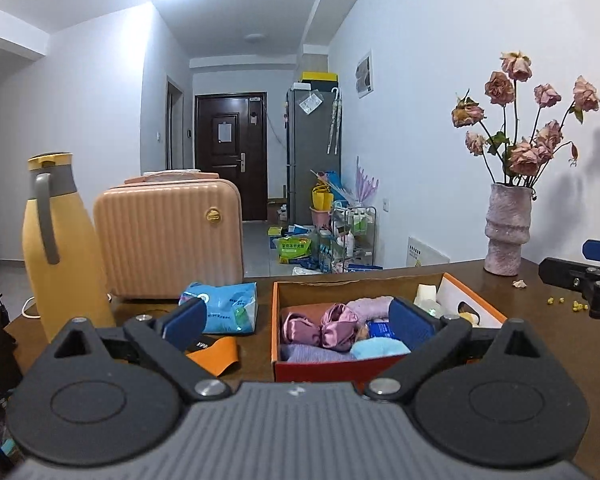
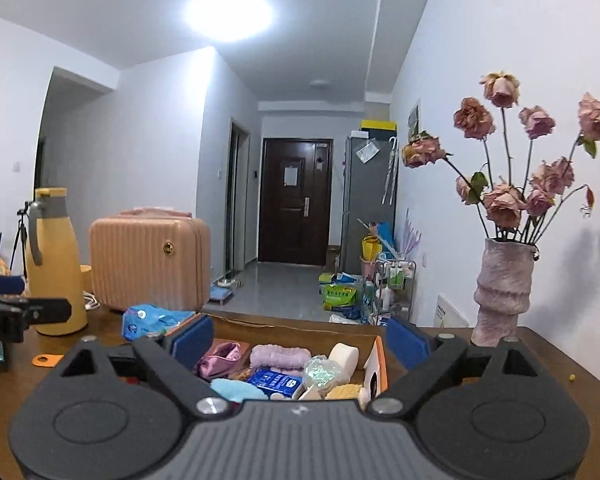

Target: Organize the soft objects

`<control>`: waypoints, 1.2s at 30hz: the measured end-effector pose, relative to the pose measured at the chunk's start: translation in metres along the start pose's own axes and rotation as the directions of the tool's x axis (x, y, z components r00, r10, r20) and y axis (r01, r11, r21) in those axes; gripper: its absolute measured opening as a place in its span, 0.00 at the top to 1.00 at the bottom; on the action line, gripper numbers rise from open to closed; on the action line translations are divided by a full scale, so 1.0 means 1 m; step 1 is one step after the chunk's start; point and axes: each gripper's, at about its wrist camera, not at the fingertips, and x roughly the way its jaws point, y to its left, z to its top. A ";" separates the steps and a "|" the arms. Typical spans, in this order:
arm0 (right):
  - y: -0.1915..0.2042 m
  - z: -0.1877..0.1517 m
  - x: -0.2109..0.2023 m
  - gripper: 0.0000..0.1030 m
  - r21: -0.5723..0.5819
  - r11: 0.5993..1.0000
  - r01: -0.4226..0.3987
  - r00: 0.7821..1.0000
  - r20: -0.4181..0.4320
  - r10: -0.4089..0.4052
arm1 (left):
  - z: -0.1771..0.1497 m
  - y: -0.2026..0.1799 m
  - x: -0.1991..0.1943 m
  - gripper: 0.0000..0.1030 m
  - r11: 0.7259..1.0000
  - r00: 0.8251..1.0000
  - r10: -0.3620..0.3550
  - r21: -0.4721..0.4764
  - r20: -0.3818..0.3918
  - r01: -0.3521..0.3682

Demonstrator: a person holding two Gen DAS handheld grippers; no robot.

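An orange cardboard box [image 1: 275, 320] sits on the brown table and holds several soft items: a pink satin scrunchie [image 1: 336, 326], a lilac fuzzy band [image 1: 370, 306], a light blue cloth [image 1: 378, 348] and a lavender cloth [image 1: 316, 354]. The box also shows in the right wrist view [image 2: 380, 364], with the scrunchie [image 2: 218, 362], the lilac band [image 2: 278, 356] and a blue packet [image 2: 274, 380]. My left gripper [image 1: 298, 320] is open and empty, just in front of the box. My right gripper [image 2: 300, 340] is open and empty above the box's near side.
A blue wet-wipe pack [image 1: 224, 308] and an orange tag [image 1: 216, 354] lie left of the box. A yellow flask [image 1: 60, 248] and a pink case [image 1: 168, 236] stand at the back left. A vase of dried roses [image 1: 506, 228] stands at the back right.
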 end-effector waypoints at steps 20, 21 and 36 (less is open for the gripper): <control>0.048 -0.112 -0.194 0.00 0.103 0.994 -0.032 0.997 -0.069 0.040 | -0.123 -0.003 -0.213 0.00 0.999 0.998 0.046 -0.024 0.051 -0.045; 0.053 -0.119 -0.204 0.00 0.108 0.994 -0.033 0.996 -0.074 0.041 | -0.127 -0.005 -0.220 0.00 0.999 0.998 0.048 -0.010 0.051 -0.047; 0.081 -0.139 -0.238 0.00 0.081 0.993 -0.085 0.992 -0.087 0.092 | -0.139 -0.002 -0.241 0.00 1.000 0.999 0.016 -0.022 0.032 -0.015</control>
